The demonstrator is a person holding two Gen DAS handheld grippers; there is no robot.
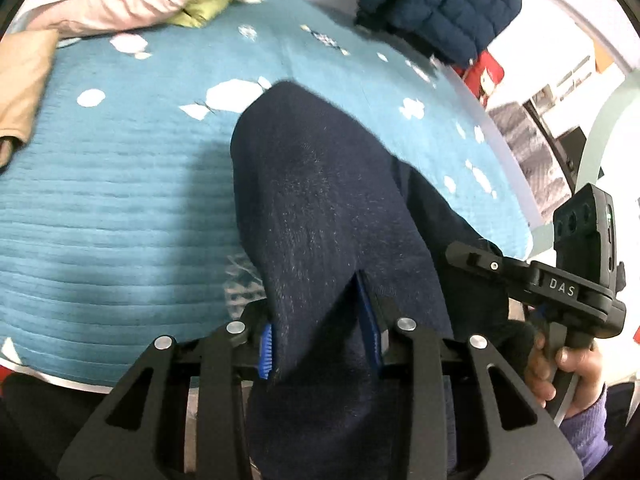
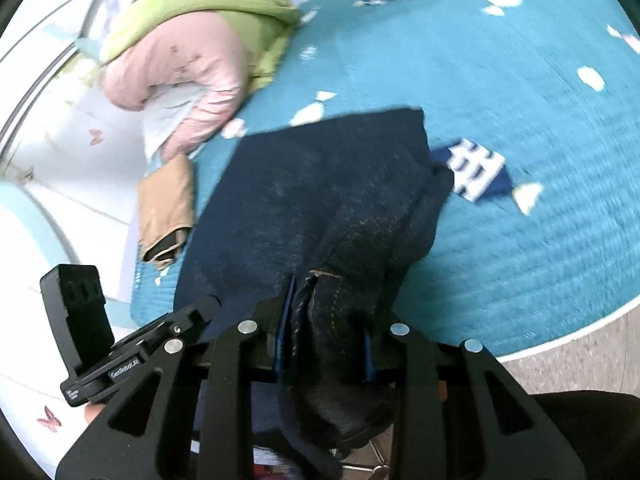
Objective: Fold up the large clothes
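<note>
We hold the dark blue jeans [image 1: 320, 184] with both tools, and the garment runs forward and down from the jaws toward the teal bedspread [image 1: 120, 208]. In the left wrist view, the left gripper [image 1: 320, 340] has its jaws narrow and pressed on a thick fold of the denim, with the blue pads [image 1: 267, 344] against the cloth on both sides. In the right wrist view, the right gripper [image 2: 326, 336] is also closed on the jeans [image 2: 320, 184], at a seamed edge with orange stitching; we judge this to be the waistband or a pocket seam.

So both jaws are at the near end of the garment, side by side, and its long axis goes away from us across the bed. The far end lies on the bedspread [image 2: 520, 200] near a striped patch [image 2: 476, 172]. Neither hand is nearer to this end. For the fold, we judge that both grippers must carry the near edge forward together, over the far end.

A pink and green jacket [image 2: 192, 60] and a tan garment [image 2: 168, 208] lie apart, to the left.
</note>
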